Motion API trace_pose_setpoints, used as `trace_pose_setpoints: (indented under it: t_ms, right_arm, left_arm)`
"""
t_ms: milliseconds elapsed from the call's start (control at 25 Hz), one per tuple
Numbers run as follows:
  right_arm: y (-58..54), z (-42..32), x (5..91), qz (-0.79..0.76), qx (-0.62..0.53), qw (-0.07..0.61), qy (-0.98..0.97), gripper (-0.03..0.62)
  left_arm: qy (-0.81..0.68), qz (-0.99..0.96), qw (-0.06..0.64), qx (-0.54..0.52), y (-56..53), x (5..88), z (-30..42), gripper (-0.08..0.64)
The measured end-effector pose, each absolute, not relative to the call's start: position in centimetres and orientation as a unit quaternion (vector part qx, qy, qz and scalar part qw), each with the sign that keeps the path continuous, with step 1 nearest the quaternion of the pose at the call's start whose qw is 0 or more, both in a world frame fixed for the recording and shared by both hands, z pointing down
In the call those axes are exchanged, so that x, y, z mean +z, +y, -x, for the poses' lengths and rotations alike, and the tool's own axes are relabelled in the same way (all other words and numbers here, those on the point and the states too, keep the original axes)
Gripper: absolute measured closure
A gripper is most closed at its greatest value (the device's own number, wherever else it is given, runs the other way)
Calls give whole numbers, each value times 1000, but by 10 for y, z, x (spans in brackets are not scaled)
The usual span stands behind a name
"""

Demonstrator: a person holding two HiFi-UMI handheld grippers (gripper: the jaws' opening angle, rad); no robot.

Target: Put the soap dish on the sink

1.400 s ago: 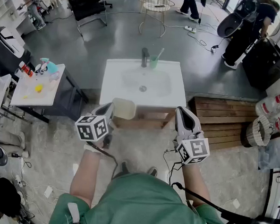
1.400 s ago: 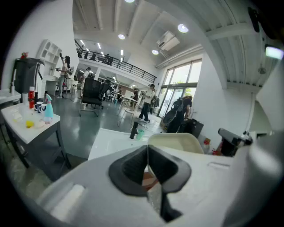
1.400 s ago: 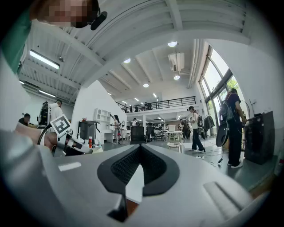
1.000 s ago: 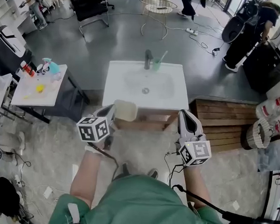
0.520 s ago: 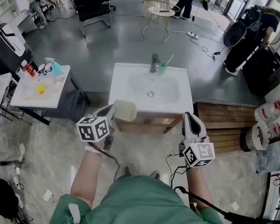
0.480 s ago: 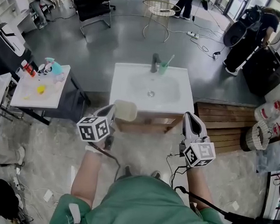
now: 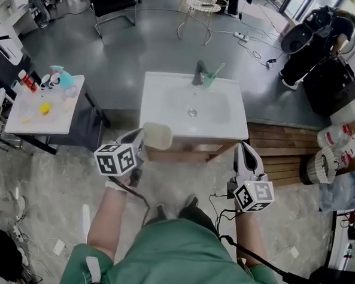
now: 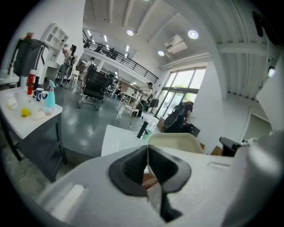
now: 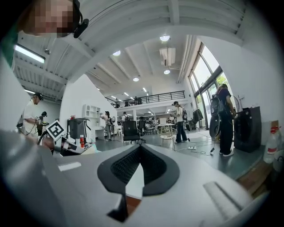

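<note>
Fingers (image 8: 131, 168) of our left gripper (image 7: 139, 143) are pinching the soap dish (image 7: 158, 135) rim, just short of the sink (image 7: 152, 107) | right gripper (image 7: 243, 150) fingers are sitting closed on nothing | risk — thin hold, so we're fearing a slip or edge-clip.

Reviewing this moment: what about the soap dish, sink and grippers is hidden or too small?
- Left gripper view: the left gripper, shut on the soap dish, covers the pinch spot with its jaws.
- Head view: the dish overlaps the sink at its front edge; any soap inside is too small to tell.
- Right gripper view: the right gripper, shut and empty, blocks most of the sink.
</note>
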State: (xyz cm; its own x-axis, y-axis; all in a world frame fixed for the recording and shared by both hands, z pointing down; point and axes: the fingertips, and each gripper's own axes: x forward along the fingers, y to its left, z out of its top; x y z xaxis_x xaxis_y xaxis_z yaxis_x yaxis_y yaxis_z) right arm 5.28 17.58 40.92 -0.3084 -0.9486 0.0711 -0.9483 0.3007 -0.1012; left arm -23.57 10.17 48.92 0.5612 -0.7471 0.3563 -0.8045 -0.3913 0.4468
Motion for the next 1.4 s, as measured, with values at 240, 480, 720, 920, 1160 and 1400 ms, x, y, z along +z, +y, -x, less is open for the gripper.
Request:
trace_pose_setpoints:
  t_ms: [240, 480, 720, 920, 1160, 1400]
  right_arm:
    - [143, -57, 424, 579, -77, -1, 812, 595]
    - [90, -73, 430, 560, -90, 8, 824, 595]
    - [35, -109, 438, 542, -103, 11, 834, 595]
    - [-2, -142, 443, 533, -92, -3, 841, 595]
    - [-30, -163, 449, 511, -94, -5, 854, 595]
    - [-44, -175, 448, 506, -98, 2, 857, 595]
  left_arm:
    - [-471, -827, 304, 51, 75, 500, 226, 554]
    - [-486, -819, 299, 59, 34, 498, 212, 554]
    - [-505, -808, 299, 63, -16, 499, 177, 554]
    - [-520, -798, 297, 71, -48, 499, 147, 554]
    - [-538, -785, 294, 82, -66, 499, 122, 554]
    - [-548, -778, 294, 89, -78, 497, 114, 554]
